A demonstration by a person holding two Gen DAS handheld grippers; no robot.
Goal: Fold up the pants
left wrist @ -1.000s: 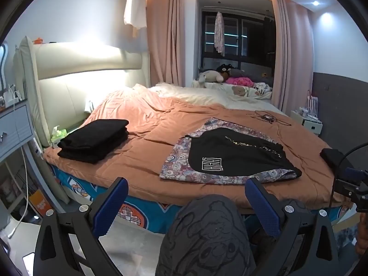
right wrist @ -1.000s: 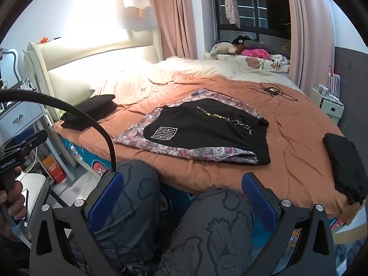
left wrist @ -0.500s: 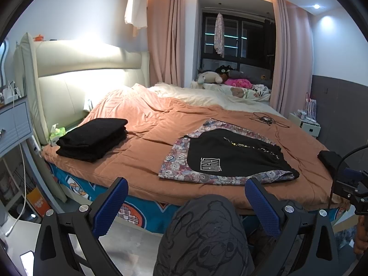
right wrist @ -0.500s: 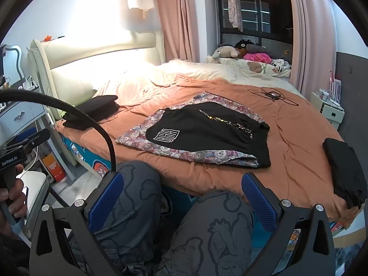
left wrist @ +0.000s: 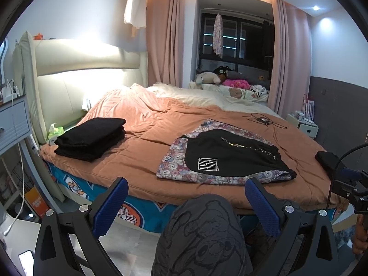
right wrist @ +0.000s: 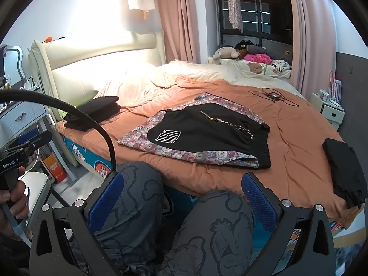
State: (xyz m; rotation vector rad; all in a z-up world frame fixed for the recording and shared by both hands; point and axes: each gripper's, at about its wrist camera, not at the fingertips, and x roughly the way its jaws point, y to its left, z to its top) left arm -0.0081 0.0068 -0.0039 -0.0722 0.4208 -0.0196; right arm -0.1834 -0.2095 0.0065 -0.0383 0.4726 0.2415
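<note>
- The left handle [right wrist: 13, 158] reads "GenRobot.AI".
- The black pants [left wrist: 232, 155] carry a white square logo I cannot read; they lie on a floral cloth [left wrist: 174, 161] on the orange bed [left wrist: 142, 142].
- Left gripper [left wrist: 186, 204] and right gripper [right wrist: 181, 197]: fingers apart, empty, over the person's knees.
- Both views have barely shifted since earlier.

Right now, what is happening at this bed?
A seated person holds the left gripper and the right gripper, both open and empty, above their knees. On the orange quilt the black shorts with a white logo lie flat on a patterned bear-print cloth, untouched. A folded black stack sits near the headboard.
</note>
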